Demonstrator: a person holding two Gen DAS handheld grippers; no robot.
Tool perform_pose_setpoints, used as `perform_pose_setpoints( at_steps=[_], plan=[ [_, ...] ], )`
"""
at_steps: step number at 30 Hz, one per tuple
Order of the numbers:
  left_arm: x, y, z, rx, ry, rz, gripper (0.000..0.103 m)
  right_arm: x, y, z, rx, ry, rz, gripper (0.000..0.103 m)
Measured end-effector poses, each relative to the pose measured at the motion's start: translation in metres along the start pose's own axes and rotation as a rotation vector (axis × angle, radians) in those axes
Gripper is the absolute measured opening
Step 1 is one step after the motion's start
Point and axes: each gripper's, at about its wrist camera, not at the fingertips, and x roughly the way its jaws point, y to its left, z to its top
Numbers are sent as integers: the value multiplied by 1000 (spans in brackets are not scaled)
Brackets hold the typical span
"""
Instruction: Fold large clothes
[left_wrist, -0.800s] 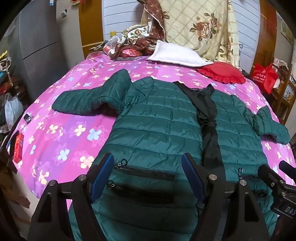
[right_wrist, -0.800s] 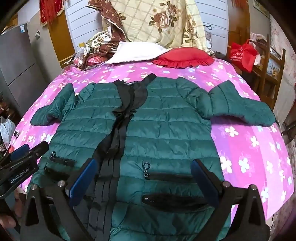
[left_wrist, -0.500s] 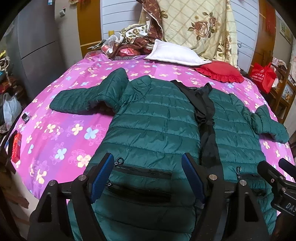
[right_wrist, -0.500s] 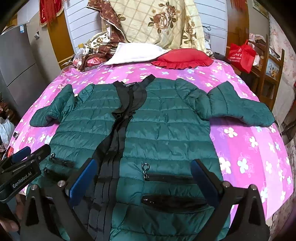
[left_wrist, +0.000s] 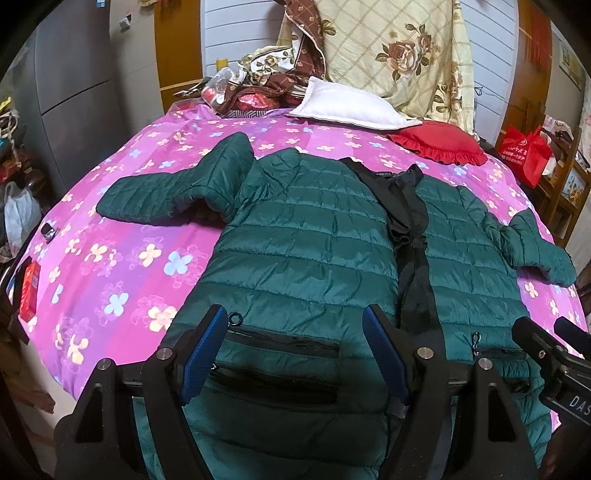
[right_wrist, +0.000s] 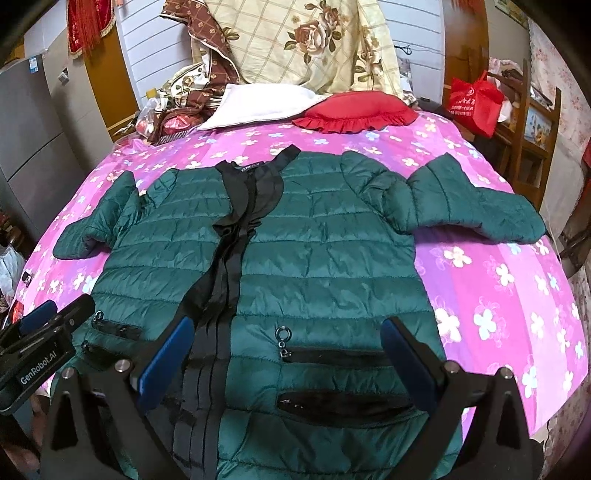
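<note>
Dark green quilted puffer jacket (right_wrist: 317, 258) lies face up and spread flat on the bed (right_wrist: 517, 295), which is covered by a pink sheet printed with flowers. Collar points toward the headboard end, hem toward the near edge. A black zip placket (right_wrist: 229, 266) runs down the middle of the jacket. Both sleeves stick out sideways: the left-side sleeve (left_wrist: 173, 192) rests on the sheet with its cuff well away from the body, the other sleeve (right_wrist: 476, 210) bends outward toward the far side of the bed.

Left tool (left_wrist: 295, 350): blue-padded fingers spread apart, hovering over the lower front panel above the two black zip pockets (left_wrist: 280, 362). Nothing pinched; the pads are not on the fabric.

Right tool (right_wrist: 284, 362): fingers spread as wide as they go, hanging over the hem region on the other side of the placket, above a pocket with a ring zip pull (right_wrist: 285, 333). Nothing between the pads but air.

Both tools tilt downward at the jacket from the near edge of the bed.

Behind the collar: a white pillow (left_wrist: 351, 103), a red frilled cushion (right_wrist: 354, 109) just beside it, and a cream floral quilt (right_wrist: 306, 40) propped up against the wall. A red carrier bag (right_wrist: 476, 99) sits off to the side of the bed.
</note>
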Motion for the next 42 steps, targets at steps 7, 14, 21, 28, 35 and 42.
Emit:
perform_pose_setpoints(
  at_steps=[7,14,21,28,35,42],
  plan=[
    [2,-3,0,-3,-7,-1,47,1,-2,5,15,4,6,103],
    [5,-4,0,-5,-9,-1,47,3,6,5,-49,54,-36,103],
    [6,-4,-1,-3,-8,0,47,5,8,7,-47,47,-43,103],
    [12,-6,0,0,1,-6,47,10,5,7,-20,31,-23,103],
    [18,-8,4,8,2,1,47,18,3,9,-9,32,-13,103],
    [22,-6,9,8,0,6,47,26,1,15,10,38,-14,103]
  ],
)
